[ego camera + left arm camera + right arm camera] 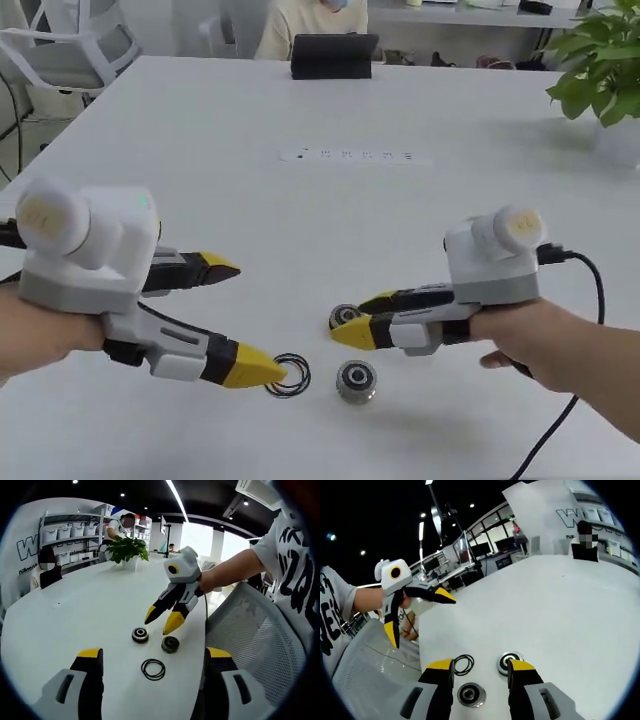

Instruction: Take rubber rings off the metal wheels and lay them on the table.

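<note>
Two small metal wheels lie on the white table [300, 210]. One wheel [345, 316] [140, 634] wears a black rubber ring and sits just behind the tips of my right gripper [362, 318] [161, 620], whose jaws stand apart with nothing between them. The other wheel [356, 381] [170, 644] [471, 694] lies nearer me. A couple of loose black rubber rings [288, 375] [153, 669] [463, 664] lie flat by the lower tip of my left gripper [245, 318] [420, 615], which is wide open and empty.
A white power strip [345, 155] lies mid-table. At the far edge stand a black tablet [335, 55] with a seated person behind it, and a potted plant [600, 60] at the right. A white chair [70, 45] stands far left. The right gripper's cable [570, 400] trails off.
</note>
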### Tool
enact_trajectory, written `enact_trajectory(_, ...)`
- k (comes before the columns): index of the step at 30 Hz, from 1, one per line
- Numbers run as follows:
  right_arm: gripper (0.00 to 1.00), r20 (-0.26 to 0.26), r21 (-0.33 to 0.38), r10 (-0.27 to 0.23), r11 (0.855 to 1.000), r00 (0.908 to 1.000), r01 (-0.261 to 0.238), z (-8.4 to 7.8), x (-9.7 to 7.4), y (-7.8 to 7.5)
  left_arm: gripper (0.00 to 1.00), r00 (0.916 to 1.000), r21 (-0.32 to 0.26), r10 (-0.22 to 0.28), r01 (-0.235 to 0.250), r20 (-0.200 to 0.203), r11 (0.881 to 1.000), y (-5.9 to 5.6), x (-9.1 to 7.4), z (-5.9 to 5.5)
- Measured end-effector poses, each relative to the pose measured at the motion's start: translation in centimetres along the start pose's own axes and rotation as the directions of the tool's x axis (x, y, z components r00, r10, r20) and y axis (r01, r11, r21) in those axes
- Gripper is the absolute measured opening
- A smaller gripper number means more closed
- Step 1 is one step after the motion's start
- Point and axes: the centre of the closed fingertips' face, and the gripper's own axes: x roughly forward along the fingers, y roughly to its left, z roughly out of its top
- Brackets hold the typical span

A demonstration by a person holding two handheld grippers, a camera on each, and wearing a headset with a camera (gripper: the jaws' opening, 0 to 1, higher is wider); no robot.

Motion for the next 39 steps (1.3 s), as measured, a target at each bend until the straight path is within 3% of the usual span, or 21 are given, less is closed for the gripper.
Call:
enact_trajectory(9,0.4,-0.027,-0.04,-0.041,0.998,0.9988,0.04,-0.7,-0.3,-1.3,0.8,1.0,0.008,-0.007,0.007,-0.002,1.0,0.6,1.0,0.5)
enact_trajectory(26,0.37,-0.066,-0.076,-0.082,0.994,0.9945,0.077,-2.3,-0.1,-3.0,0.69,0.9998,0.023,-0.013,0.013,0.015,1.0,1.3,3.7,1.5)
enact_trajectory(39,0.34,-0.082,-0.102,-0.104,0.99,0.9912,0.096,-3.0,0.5,-3.6,0.6,0.9996,0.032,-0.028,0.028,-0.006,0.999,1.6,6.2,1.0)
